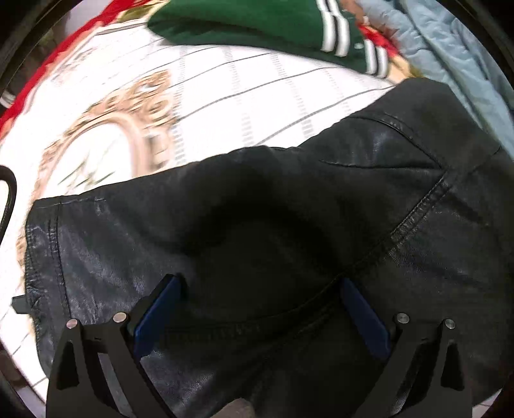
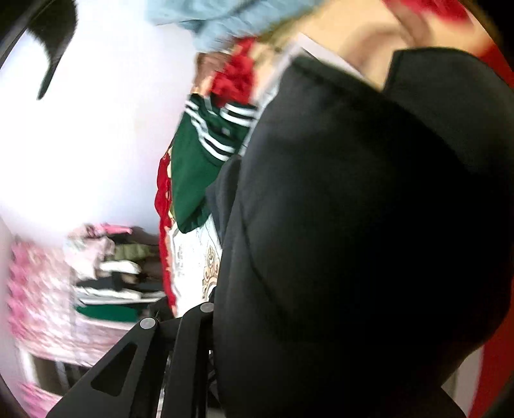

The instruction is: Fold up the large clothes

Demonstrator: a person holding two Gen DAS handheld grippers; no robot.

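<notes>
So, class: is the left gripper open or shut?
Open. The left gripper has its blue pads standing wide apart above the black leather jacket.

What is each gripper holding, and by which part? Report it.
Left gripper: open over the black leather jacket, gripping nothing. Right gripper: fingertips hidden behind the same jacket, apparently shut on its fabric; which part cannot be told.

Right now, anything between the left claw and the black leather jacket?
Nothing visible. The left claw is open directly over the black leather jacket, with its blue pads either side of a fold. The green striped garment lies farther off on the white patterned bedspread.
</notes>
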